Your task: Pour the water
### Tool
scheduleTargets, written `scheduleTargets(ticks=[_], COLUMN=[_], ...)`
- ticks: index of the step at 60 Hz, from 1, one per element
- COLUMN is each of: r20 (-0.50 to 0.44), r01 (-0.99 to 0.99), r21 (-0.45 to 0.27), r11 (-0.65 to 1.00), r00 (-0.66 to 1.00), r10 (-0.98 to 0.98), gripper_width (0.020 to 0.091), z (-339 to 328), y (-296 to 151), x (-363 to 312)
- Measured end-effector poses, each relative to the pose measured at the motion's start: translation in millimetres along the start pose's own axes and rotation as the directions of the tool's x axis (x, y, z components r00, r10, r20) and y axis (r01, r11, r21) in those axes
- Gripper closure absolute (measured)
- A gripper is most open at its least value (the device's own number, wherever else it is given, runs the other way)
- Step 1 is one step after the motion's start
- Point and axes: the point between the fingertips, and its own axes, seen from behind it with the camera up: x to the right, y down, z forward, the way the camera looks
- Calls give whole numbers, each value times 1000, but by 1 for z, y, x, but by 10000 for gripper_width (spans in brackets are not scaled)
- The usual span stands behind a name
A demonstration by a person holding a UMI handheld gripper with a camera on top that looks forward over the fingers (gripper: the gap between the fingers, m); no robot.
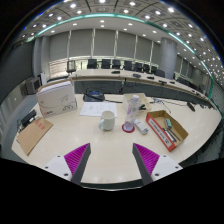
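Observation:
A white mug (pixel 108 120) stands on the pale table (pixel 70 140), well beyond my fingers. Just to its right a clear bottle with a pink base (pixel 131 113) stands upright. My gripper (pixel 111 158) is held back from both, above the near table edge. Its two fingers with magenta pads (pixel 76 157) are spread wide apart, and only bare table shows between them.
An open cardboard box with red contents (pixel 167 129) lies right of the bottle. A white box (pixel 57 99) and a flat brown sheet (pixel 32 134) lie to the left. A paper (pixel 93 109) and a dark bag (pixel 94 95) sit farther back. Desks with chairs line the far wall.

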Motion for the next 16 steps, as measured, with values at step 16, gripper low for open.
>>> scheduleTargets(ticks=[16], r20=[-13], r01=[15], r21=[3], r11=[1000], r00=[1000], r10=[-15], gripper_width=[242], z=[-9], y=[-2], x=[-3])
